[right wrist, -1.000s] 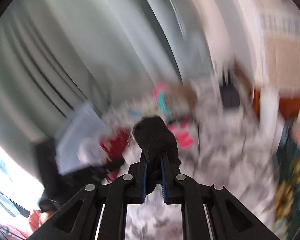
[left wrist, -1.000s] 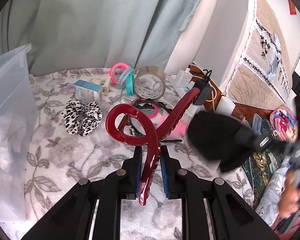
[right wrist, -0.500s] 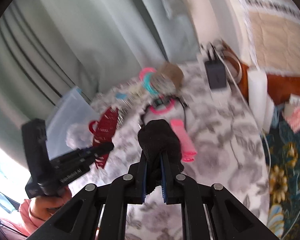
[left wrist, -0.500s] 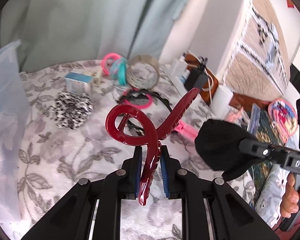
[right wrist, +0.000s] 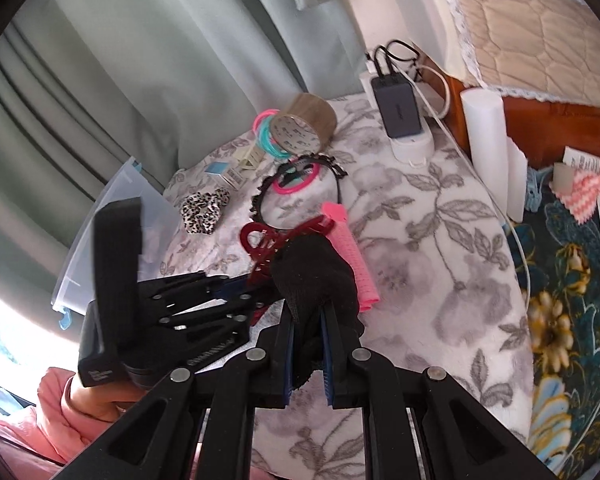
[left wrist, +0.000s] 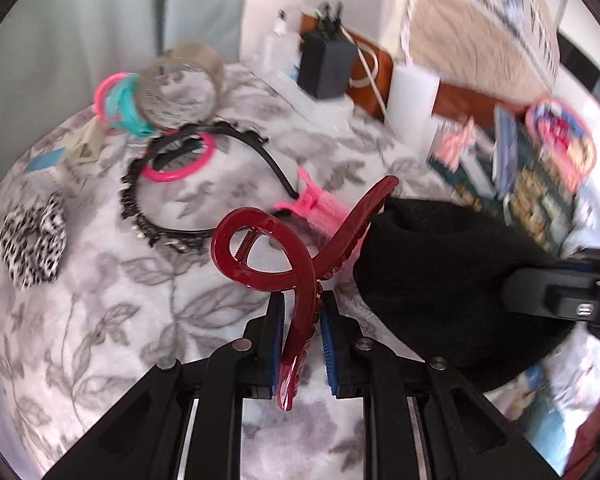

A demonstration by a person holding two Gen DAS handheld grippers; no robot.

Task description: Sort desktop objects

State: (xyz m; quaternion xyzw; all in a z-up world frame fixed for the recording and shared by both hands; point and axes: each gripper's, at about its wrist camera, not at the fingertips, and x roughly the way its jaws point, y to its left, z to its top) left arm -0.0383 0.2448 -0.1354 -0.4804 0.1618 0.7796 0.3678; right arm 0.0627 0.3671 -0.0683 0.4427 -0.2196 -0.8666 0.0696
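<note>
My left gripper [left wrist: 300, 320] is shut on a dark red hair claw clip [left wrist: 288, 248], whose looped end sticks up and forward over the floral cloth. My right gripper [right wrist: 308, 344] is shut on a black knitted fabric piece [right wrist: 314, 276], which bulges above its fingers. In the left wrist view that black fabric [left wrist: 440, 280] hangs just right of the red clip, almost touching its tip. In the right wrist view the red clip [right wrist: 268, 244] and the left gripper's black body lie just left of the fabric. A pink hair roller [right wrist: 350, 256] rests on the cloth beyond both.
On the floral cloth [left wrist: 100, 320] lie a black headband [left wrist: 148, 208] with a pink ring [left wrist: 180, 164], a leopard scrunchie [left wrist: 32, 240], a tape roll [left wrist: 180, 88], teal and pink bands [left wrist: 120, 104]. A clear bin [right wrist: 116, 216] stands left; a charger [right wrist: 396, 108] and white cylinder [right wrist: 484, 132] at the back.
My left gripper has swung right and down with the red clip, so the bin has left its view and the headband is closer. The black fabric now sits beside the clip.
</note>
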